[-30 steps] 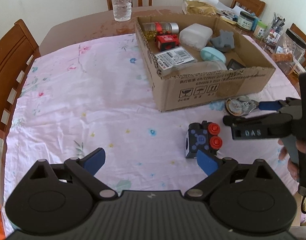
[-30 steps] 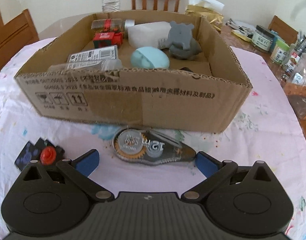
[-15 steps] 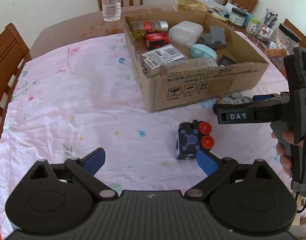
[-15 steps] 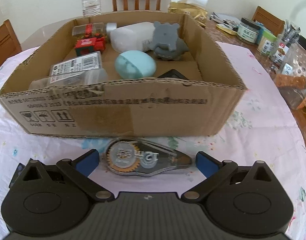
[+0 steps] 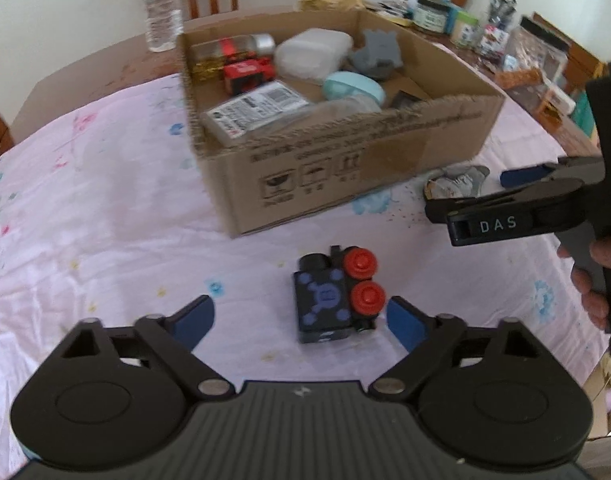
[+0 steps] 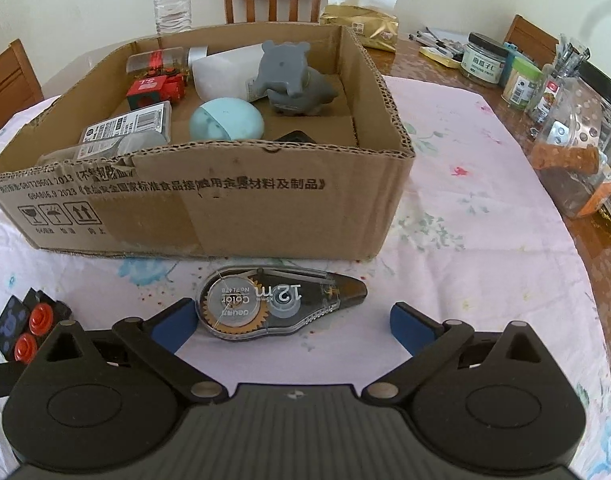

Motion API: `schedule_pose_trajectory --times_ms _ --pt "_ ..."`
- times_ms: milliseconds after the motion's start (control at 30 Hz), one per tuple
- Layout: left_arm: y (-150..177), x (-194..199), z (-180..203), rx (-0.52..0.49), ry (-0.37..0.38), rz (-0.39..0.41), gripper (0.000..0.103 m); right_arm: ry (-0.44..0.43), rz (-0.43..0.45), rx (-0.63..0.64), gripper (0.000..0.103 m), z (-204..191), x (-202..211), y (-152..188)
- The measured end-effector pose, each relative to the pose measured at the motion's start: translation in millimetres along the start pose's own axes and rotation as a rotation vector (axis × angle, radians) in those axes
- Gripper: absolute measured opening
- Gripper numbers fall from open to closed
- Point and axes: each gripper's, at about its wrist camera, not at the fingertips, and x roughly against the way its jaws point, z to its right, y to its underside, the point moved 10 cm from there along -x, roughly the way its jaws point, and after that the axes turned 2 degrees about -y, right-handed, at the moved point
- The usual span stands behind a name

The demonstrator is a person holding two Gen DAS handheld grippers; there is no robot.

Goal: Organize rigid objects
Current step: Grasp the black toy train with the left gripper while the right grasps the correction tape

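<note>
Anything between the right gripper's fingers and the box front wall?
Only the correction tape, flat on the cloth just ahead of the open right gripper, short of the box. Clear in the right wrist view.

Matt corrugated cardboard box (image 6: 241, 208), clear glossy plastic tape dispenser (image 6: 281, 300), cloth tablecloth (image 6: 481, 240).

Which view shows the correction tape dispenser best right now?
The right wrist view: the correction tape dispenser lies whole and sharp between the open right gripper's fingers. The left wrist view shows it blurred, partly hidden behind that gripper.
</note>
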Motion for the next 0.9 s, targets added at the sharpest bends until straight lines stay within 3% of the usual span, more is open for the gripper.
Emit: schedule_pose_trajectory --times_ms 200,333,433,900 --pt "2.2 -11.2 12.6 0.014 -0.001 -0.016 0.064 -0.03 0.006 0.04 0.103 1.4 0.4 0.7" --pt "1.3 -12.8 14.5 0.033 -0.015 0.0 0.06 -0.045 0.013 0.06 0.103 1.7 0.4 0.8" --pt "-1.6 -13.4 16.1 0.041 -0.025 0.011 0.051 -0.053 0.013 0.071 0.103 1.2 -0.1 0.4" --pt "-1.9 -12.5 8.9 0.106 -0.058 0.013 0.05 -0.094 0.009 0.127 0.103 -0.8 -1.3 -2.6"
